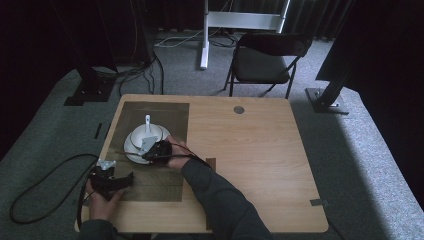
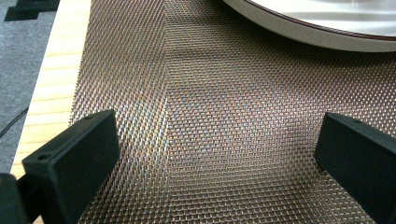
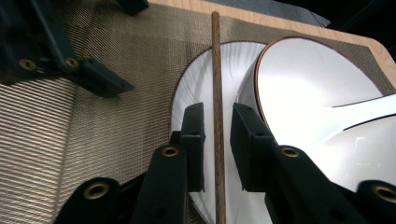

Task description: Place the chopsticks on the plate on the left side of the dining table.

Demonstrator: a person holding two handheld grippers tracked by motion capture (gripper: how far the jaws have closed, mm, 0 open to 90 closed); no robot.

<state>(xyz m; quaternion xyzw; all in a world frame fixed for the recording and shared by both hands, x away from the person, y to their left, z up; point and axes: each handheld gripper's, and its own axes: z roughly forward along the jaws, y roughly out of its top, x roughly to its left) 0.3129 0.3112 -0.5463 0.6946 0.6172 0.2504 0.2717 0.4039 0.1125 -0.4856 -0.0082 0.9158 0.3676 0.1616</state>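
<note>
On the table (image 1: 250, 150) lay a brown woven mat (image 1: 165, 112), and on it a white plate (image 1: 131, 150) carrying a white bowl (image 1: 156, 132) with a white spoon (image 1: 147, 121) resting in it. The right tongs (image 3: 217, 135) reached over the plate just beside the bowl, and 1 thin wooden chopstick (image 3: 216, 65) ran straight up between their 2 jaws; the jaws stood close on either side of it, with a sliver of plate visible on each side, so whether they actually gripped the stick or only bracketed it could not be told. The chopstick stretched across the plate's rim and out over the mat, its far tip near the table edge. The left tongs (image 1: 117, 181) sat released near the front corner of the mat, jaws wide apart with nothing between them, the plate's rim (image 2: 327, 35) just ahead. The likely risk was the thin, round stick rolling or pivoting in a loose pinch, so that it swung down and struck the bowl. A pinch closing off-centre could also push the stick sideways against the bowl wall, nudging the bowl on the plate and perhaps tipping the spoon out.
</note>
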